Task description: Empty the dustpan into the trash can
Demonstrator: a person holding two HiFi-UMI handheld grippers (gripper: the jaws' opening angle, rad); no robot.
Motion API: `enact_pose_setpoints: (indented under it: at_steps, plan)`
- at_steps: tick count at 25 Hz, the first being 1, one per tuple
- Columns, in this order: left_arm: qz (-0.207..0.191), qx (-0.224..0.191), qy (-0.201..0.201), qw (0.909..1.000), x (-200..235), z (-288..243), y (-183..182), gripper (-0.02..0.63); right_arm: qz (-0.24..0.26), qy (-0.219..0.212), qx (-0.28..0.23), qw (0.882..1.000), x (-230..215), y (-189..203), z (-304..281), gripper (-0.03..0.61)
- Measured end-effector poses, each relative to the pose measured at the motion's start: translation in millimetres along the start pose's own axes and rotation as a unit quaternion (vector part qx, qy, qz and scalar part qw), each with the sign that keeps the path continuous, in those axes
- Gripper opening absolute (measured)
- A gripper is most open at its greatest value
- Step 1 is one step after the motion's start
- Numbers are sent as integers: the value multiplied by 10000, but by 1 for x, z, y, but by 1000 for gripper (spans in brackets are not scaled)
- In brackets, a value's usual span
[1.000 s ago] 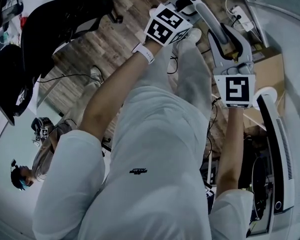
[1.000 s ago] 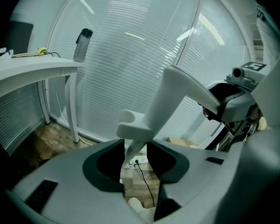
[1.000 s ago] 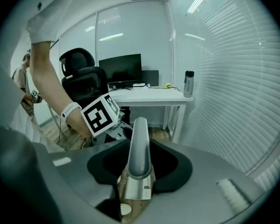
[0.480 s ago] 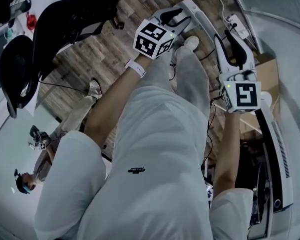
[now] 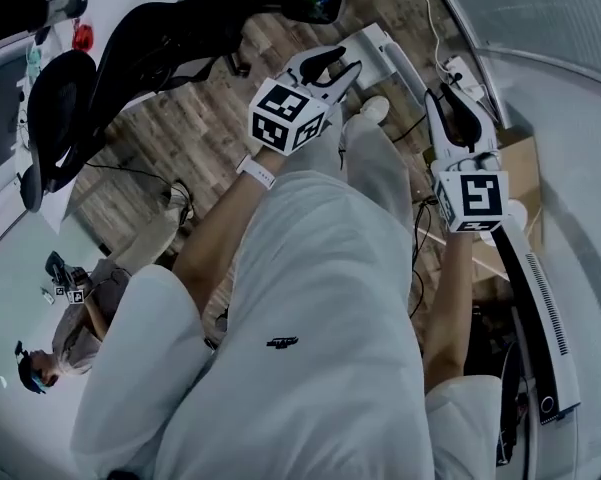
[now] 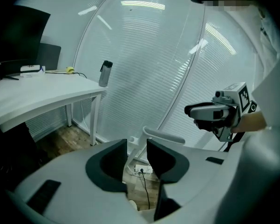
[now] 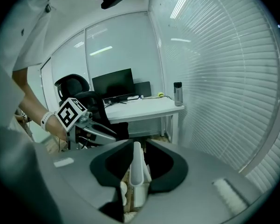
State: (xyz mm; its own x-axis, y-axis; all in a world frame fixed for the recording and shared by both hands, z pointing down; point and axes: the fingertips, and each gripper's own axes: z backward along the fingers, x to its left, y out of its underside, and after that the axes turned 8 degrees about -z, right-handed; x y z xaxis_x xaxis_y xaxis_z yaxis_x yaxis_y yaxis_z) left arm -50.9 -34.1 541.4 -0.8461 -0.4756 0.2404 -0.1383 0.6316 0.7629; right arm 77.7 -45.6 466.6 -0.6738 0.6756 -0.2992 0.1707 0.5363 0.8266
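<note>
right gripper [image 7: 139, 155]: jaws partway in, just been closing. Thin white dustpan handle [image 7: 137, 177] stands between them, pads look pressed on both its sides.
left gripper [image 6: 137, 153]: jaws apart with a clear gap, nothing held. Only wood floor and a power strip [image 6: 142, 170] seen through the gap. Held left of the right gripper, well apart from it.
dustpan: only the handle shows, in the right jaws, just beyond the white shoe [image 5: 376, 108]. Pan part hidden, load not visible.
trash can: not made out in any view.
surroundings: desk [image 7: 144, 108] with a bottle [image 7: 177, 93] on the far side, blinds along the right.
step: judged as taking hold of the dustpan, start of the job. Carry and tip not yet done.
next move: calls for a firm hold on the handle and the pan kept level on the way so nothing spills. Then a tilt right over the trash can mouth. Left gripper free to steady the pan or the trash can.
risk: thin handle could twist between the pads and tip the load early.
</note>
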Motion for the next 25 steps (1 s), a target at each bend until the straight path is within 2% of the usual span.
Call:
enact_pose_setpoints:
  at_steps: [9,14,18,20,23,25]
  plan:
    - [27,-563,-233,9981,-21,49,-49,129,194,117,-231,9995,-2,-30,26,96]
    - [-66,-880,-341,9955,-29,80,-80,89,227,123,-382,9989,9,-48,41,84]
    - [-10,-962,-571,9937,-26,110,-105,63,-187,172,-611,9978,18,-78,57,49]
    - [42,-1085,-557,9925,-28,128,-120,8,-95,203,-708,9972,27,-99,66,43]
    - [-29,-1212,-563,9910,-32,149,-141,8,174,244,-808,9963,38,-118,75,43]
    - [-72,-1259,-594,9902,-39,161,-150,8,164,210,-852,9960,44,-121,83,35]
